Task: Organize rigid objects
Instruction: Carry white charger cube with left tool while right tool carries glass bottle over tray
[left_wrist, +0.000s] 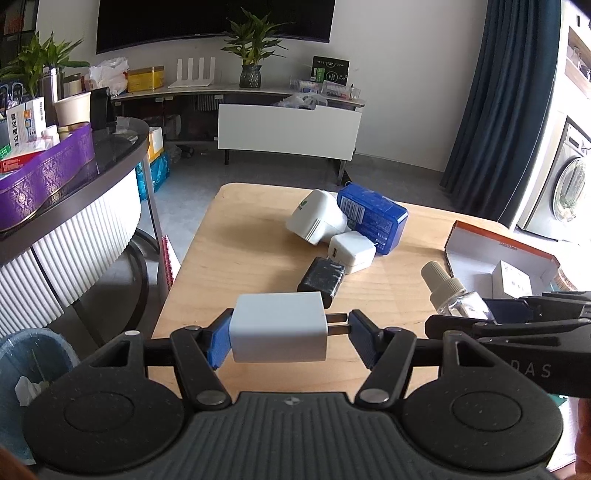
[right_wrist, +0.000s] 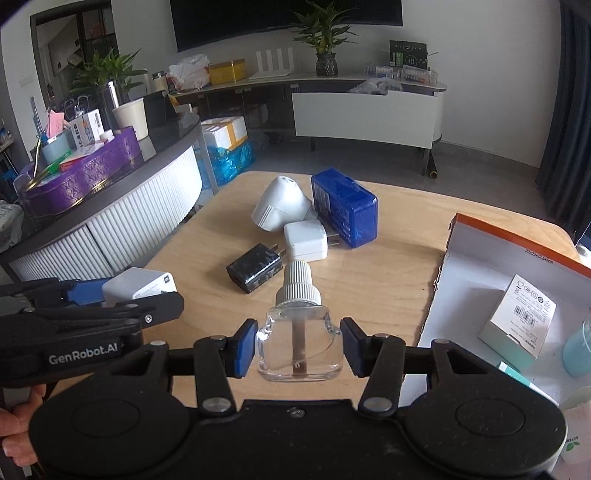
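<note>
My left gripper (left_wrist: 290, 338) is shut on a white charger (left_wrist: 279, 326), its prongs against the right pad, held above the wooden table (left_wrist: 240, 251). My right gripper (right_wrist: 298, 347) is shut on a clear glass bottle (right_wrist: 299, 343) with a ribbed white cap, also seen in the left wrist view (left_wrist: 456, 295). On the table lie a black charger (right_wrist: 255, 267), a small white charger (right_wrist: 306, 240), a white cone-shaped plug (right_wrist: 279, 203) and a blue box (right_wrist: 345, 206). The left gripper with its charger (right_wrist: 138, 286) shows at the left of the right wrist view.
An open cardboard box (right_wrist: 476, 266) with an orange rim stands at the table's right, holding a white labelled carton (right_wrist: 517, 321) and a pale blue item (right_wrist: 578, 350). A curved counter (right_wrist: 110, 221) with a purple tin stands left. A bin (left_wrist: 29, 369) sits on the floor at the left.
</note>
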